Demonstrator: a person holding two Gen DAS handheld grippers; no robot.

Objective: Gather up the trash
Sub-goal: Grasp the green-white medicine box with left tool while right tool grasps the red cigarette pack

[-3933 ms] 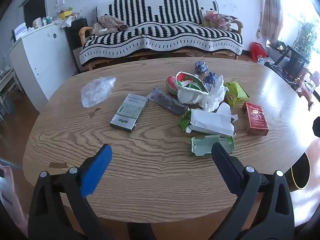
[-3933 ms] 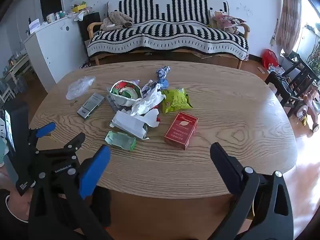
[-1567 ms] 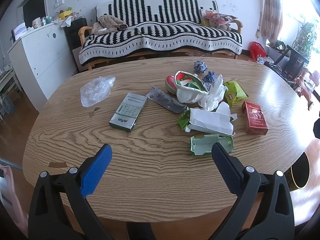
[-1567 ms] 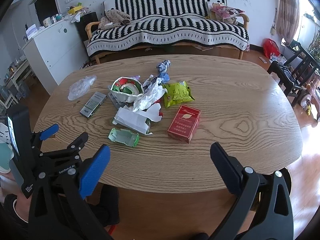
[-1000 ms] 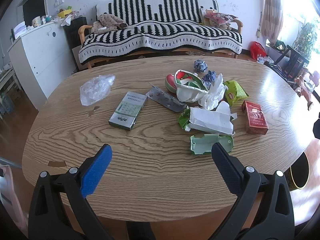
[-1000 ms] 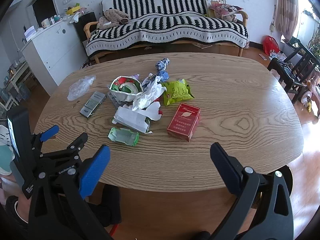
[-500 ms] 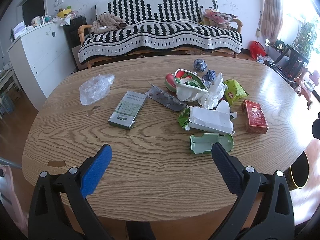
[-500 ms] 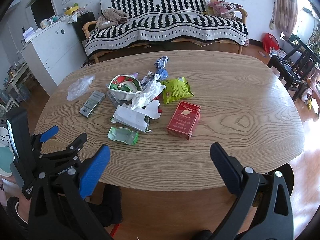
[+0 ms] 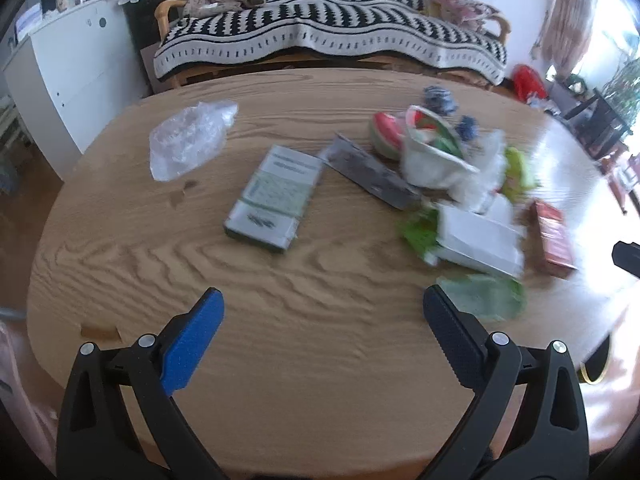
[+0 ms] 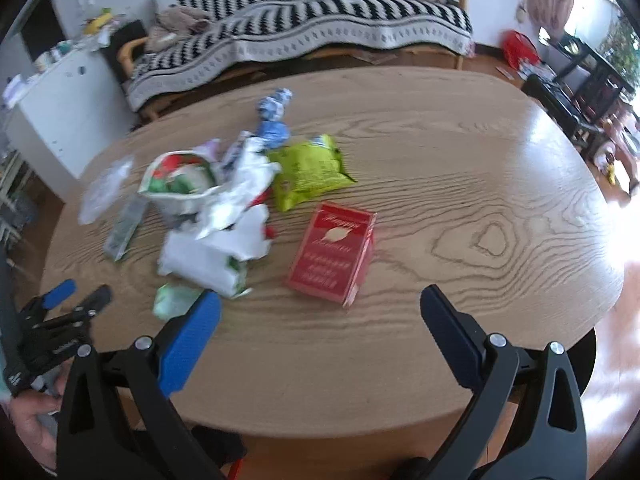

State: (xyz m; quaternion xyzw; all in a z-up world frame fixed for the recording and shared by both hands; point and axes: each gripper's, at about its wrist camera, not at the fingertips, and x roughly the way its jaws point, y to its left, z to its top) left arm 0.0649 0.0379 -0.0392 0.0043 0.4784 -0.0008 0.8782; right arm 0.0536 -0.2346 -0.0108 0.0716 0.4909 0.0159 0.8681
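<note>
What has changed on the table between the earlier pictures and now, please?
Both hand-held grippers have moved in over the table: the right toward the red box, the left toward the green-and-white box. Both remain open; no trash has moved.

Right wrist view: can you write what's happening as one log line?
right gripper: open, empty | left gripper: open, empty | nearest: red box | trash: uncollected

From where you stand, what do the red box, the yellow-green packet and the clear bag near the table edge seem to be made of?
Red box: probably printed cardboard, with crisp folded edges and flat matte faces.
Yellow-green packet: likely plastic film, crinkled and puffy with a slight sheen.
Clear bag: thin transparent plastic, crumpled, with whitish glints.
</note>
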